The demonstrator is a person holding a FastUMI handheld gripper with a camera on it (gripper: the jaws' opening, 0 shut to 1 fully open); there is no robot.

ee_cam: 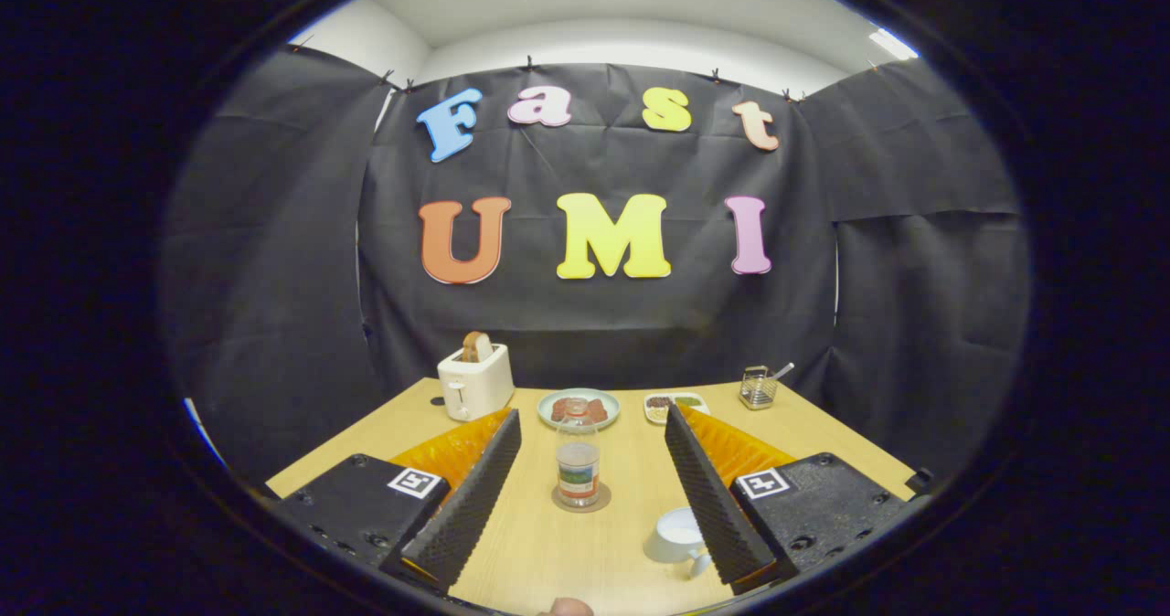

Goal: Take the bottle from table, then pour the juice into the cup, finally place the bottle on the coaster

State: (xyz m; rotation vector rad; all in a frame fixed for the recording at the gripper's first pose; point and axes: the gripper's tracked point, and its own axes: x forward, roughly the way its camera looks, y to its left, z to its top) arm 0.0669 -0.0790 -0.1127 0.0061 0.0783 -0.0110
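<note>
Standing upright on the coaster (581, 504), the bottle (578, 456) sits at twelve o'clock between the released gripper's (585, 493) spread fingers, untouched.

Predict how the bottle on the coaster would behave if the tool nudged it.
The bottle looks tall and narrow, so it would probably tip rather than slide. It seems only partly full, likely light. The open tool isn't touching it; the coaster may slide with it.
</note>
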